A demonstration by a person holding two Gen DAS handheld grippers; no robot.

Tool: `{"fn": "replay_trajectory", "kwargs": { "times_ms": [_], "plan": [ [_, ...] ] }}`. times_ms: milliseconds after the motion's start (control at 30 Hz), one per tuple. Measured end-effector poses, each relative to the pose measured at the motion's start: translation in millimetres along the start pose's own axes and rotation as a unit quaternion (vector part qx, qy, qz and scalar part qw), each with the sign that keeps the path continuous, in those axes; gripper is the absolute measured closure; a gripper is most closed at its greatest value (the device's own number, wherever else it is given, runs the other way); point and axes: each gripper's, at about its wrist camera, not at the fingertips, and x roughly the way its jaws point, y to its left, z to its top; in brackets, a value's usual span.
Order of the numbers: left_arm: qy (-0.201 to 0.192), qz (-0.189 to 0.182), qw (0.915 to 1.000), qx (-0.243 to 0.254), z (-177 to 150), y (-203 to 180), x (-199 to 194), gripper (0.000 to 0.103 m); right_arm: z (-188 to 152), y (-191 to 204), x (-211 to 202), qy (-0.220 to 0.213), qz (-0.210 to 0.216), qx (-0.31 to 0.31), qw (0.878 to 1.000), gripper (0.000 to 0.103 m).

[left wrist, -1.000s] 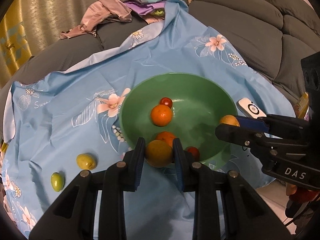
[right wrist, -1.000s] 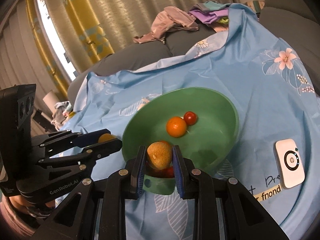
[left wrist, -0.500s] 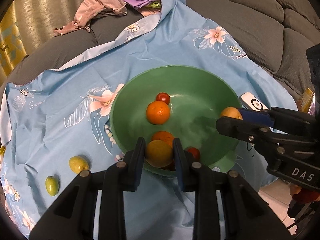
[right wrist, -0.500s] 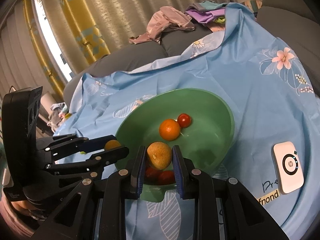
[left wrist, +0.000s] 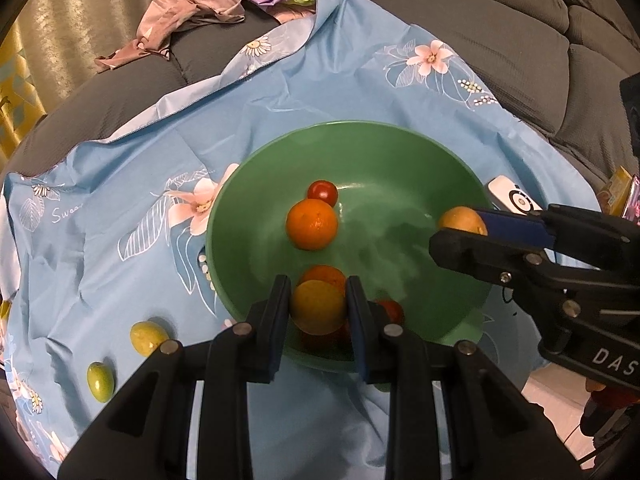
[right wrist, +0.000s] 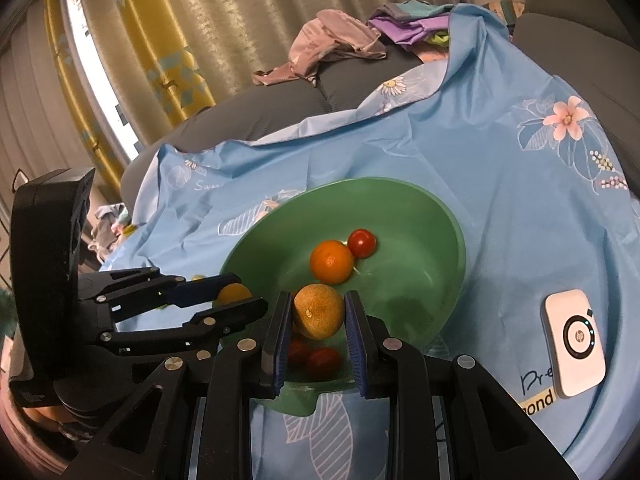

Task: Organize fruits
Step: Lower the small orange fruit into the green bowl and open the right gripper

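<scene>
A green bowl point(left wrist: 420, 152) sits on a blue flowered cloth and holds an orange point(left wrist: 312, 224), a red tomato point(left wrist: 322, 192) and more fruit near its front wall. My left gripper point(left wrist: 319, 307) is shut on a yellow-orange fruit point(left wrist: 318, 306) just over the bowl's near rim. My right gripper point(right wrist: 318, 312) is shut on a dull orange fruit point(right wrist: 319, 311) over the bowl's near side; the bowl point(right wrist: 440, 216) shows there too. Two yellow-green fruits point(left wrist: 147, 337) point(left wrist: 100, 380) lie on the cloth left of the bowl.
A white device point(right wrist: 574, 334) lies on the cloth right of the bowl. A grey sofa point(left wrist: 500, 28) surrounds the cloth, with a pile of clothes point(left wrist: 188, 12) at the back. Curtains point(right wrist: 168, 32) hang behind.
Both grippers have moved forward with their fruits, from just outside the bowl's near rim to over its near side. Both stay shut.
</scene>
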Motion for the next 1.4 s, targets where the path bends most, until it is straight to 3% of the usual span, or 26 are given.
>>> {"fn": "replay_trajectory", "kwargs": {
  "times_ms": [1067, 1267, 1400],
  "plan": [
    [0.005, 0.003, 0.9998, 0.02, 8.0, -2.0, 5.2, 0.075, 3.7, -1.4, 4.5, 0.011, -0.014, 0.008, 1.0, 0.075],
    [0.003, 0.011, 0.9998, 0.013, 7.7, 1.4, 2.4, 0.056, 4.4, -3.4, 2.5, 0.014, -0.02, 0.01, 1.0, 0.075],
    [-0.001, 0.015, 0.9999, 0.007, 6.6, 4.7, -2.6, 0.054, 5.2, -2.4, -0.8, 0.015, -0.026, 0.007, 1.0, 0.071]
  ]
}}
